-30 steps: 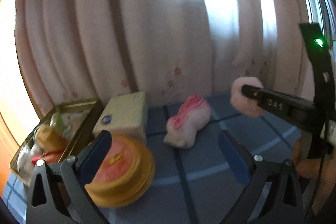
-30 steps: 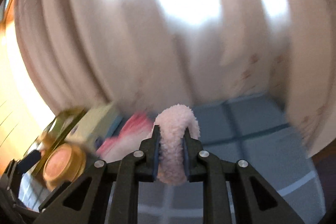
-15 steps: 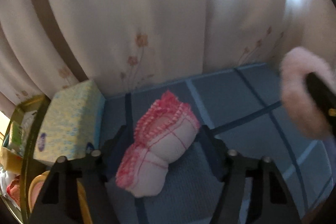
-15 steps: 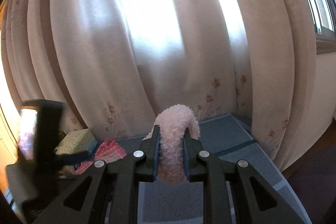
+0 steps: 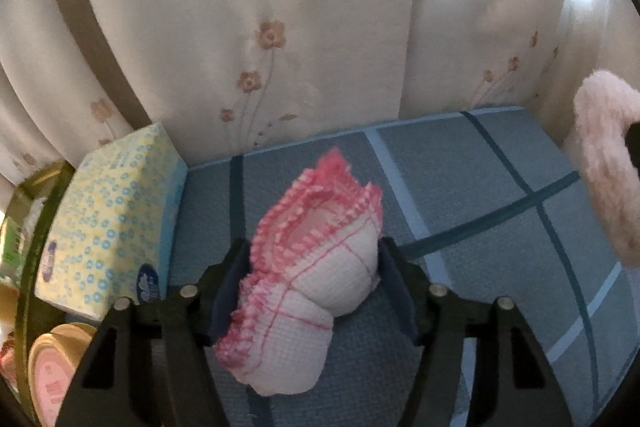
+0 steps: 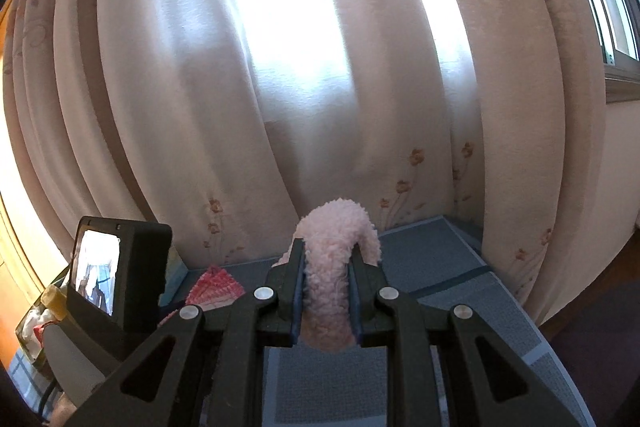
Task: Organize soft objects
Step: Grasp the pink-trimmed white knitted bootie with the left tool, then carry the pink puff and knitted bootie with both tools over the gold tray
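- Left wrist view: I am bringing my left gripper (image 5: 316,283) down over the pink-edged cloth (image 5: 308,291) on the blue mat (image 5: 480,187). Its jaws have just been closing and are now flanking the cloth; I cannot tell whether the pads are touching. The tin (image 5: 36,247) is cut off at the left edge.
- Right wrist view: my right gripper (image 6: 326,293) is clamping the fluffy pink ring (image 6: 332,283), tightly closed. The left gripper is hiding most of the cloth (image 6: 218,285).
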